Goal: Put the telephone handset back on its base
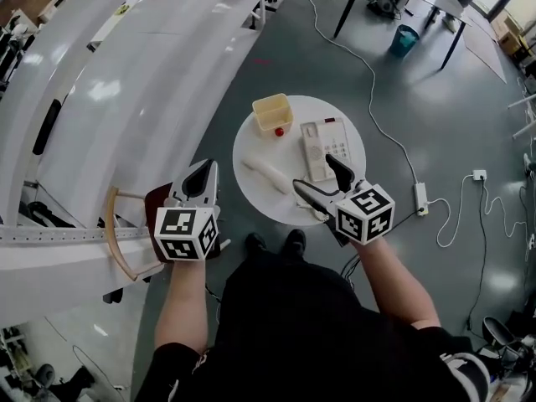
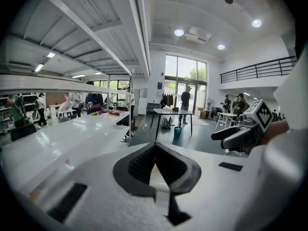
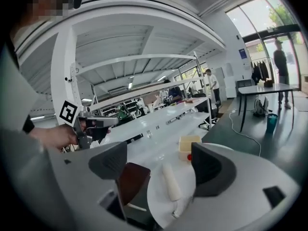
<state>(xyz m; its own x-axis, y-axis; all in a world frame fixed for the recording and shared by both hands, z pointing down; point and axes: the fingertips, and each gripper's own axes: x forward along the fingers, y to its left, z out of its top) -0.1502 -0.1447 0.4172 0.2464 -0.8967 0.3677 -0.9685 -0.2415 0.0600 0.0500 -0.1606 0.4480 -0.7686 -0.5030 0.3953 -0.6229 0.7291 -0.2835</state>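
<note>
The white handset (image 1: 266,174) lies loose on the round white table (image 1: 251,136), left of the phone base (image 1: 322,147) with its keypad. My right gripper (image 1: 312,172) hovers over the table's near edge, beside the base, its jaws spread wide and empty. In the right gripper view the handset (image 3: 171,181) lies ahead between the open jaws of the right gripper (image 3: 161,162), not touched. My left gripper (image 1: 201,170) is off the table's left side above a chair; in its own view the left gripper (image 2: 155,153) has its jaws closed together on nothing.
A cream tub (image 1: 272,112) with a small red thing (image 1: 279,131) beside it stands at the table's far side. A brown chair (image 1: 155,199) with a curved wooden back sits under my left gripper. Long white benches (image 1: 126,82) run along the left. Cables and a power strip (image 1: 420,198) lie on the floor at right.
</note>
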